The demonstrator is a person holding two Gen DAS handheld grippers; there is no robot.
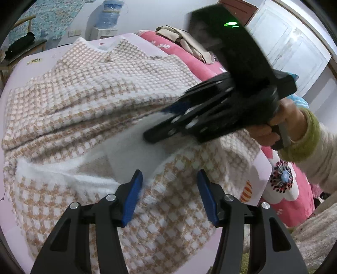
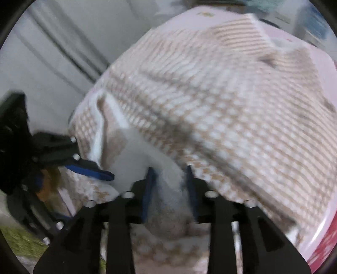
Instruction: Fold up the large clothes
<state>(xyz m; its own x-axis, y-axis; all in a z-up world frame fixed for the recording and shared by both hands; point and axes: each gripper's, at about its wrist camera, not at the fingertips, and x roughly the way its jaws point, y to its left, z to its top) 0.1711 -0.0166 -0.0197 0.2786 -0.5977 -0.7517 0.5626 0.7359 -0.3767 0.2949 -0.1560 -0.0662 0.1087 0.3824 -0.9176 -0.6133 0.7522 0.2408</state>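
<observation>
A big beige-and-white checked garment [image 1: 90, 88] lies crumpled over a pale pink surface [image 1: 12, 210], its white fleecy lining [image 1: 126, 151] turned up in the middle. My left gripper [image 1: 170, 185] hovers open over the near part of the garment, blue pads apart and nothing pinched. My right gripper [image 1: 157, 124], held by a hand [image 1: 280, 124], reaches in from the right onto the lining. In the blurred right wrist view the right gripper [image 2: 168, 181] stands open with white lining [image 2: 166, 189] bulging between its fingers. One blue-padded finger [image 2: 94, 171] of the left gripper shows at the left.
Pink flowered bedding [image 1: 189, 57] with a folded beige cloth [image 1: 189, 42] lies behind and to the right. White cupboard doors [image 1: 294, 48] stand at the back right. A water bottle [image 1: 111, 14] and a chair [image 1: 21, 48] are at the back left. A green cuff [image 1: 311, 134] shows at the right.
</observation>
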